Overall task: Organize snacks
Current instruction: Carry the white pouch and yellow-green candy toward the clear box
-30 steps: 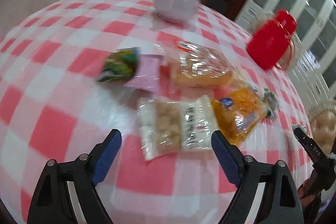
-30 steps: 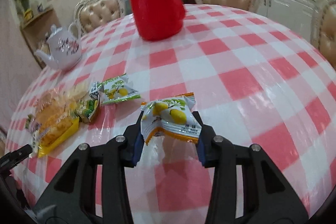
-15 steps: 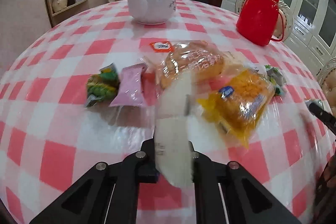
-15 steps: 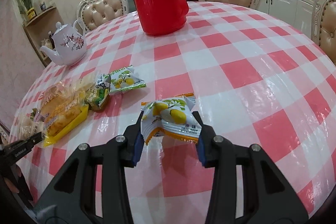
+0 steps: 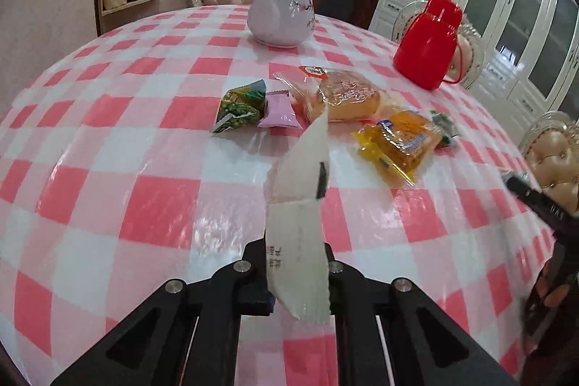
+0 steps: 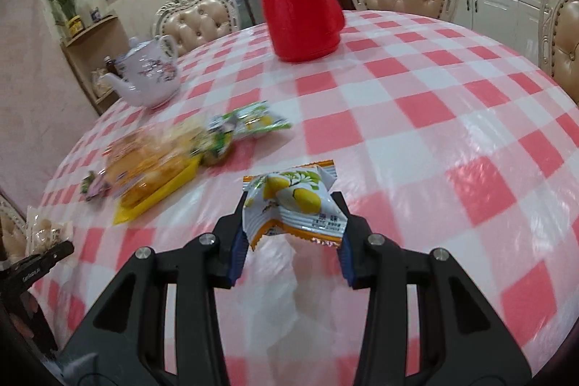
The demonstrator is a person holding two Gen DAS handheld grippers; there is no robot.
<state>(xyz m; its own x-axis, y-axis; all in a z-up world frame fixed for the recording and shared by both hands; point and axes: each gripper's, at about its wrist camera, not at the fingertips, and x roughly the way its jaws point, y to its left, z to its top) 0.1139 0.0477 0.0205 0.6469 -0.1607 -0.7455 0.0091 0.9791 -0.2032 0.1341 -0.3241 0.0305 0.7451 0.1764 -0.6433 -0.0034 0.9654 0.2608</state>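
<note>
My left gripper (image 5: 296, 272) has its jaws pinching a white snack packet (image 5: 298, 205), held up above the checked surface (image 5: 152, 140). My right gripper (image 6: 289, 241) has its jaws pinching a lemon candy packet (image 6: 293, 201), also off the surface. More snacks (image 5: 347, 111) lie near the middle, with a white teapot (image 5: 282, 11) and red flask (image 5: 427, 42) by the far edge.

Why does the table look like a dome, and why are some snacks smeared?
Both wrist views: fisheye lenses bulge the checked tablecloth, and glare sits on its glossy cover. Right wrist view: the snack pile is motion-blurred, the lemon packet sharp. Left wrist view: the white packet is slightly soft.
</note>
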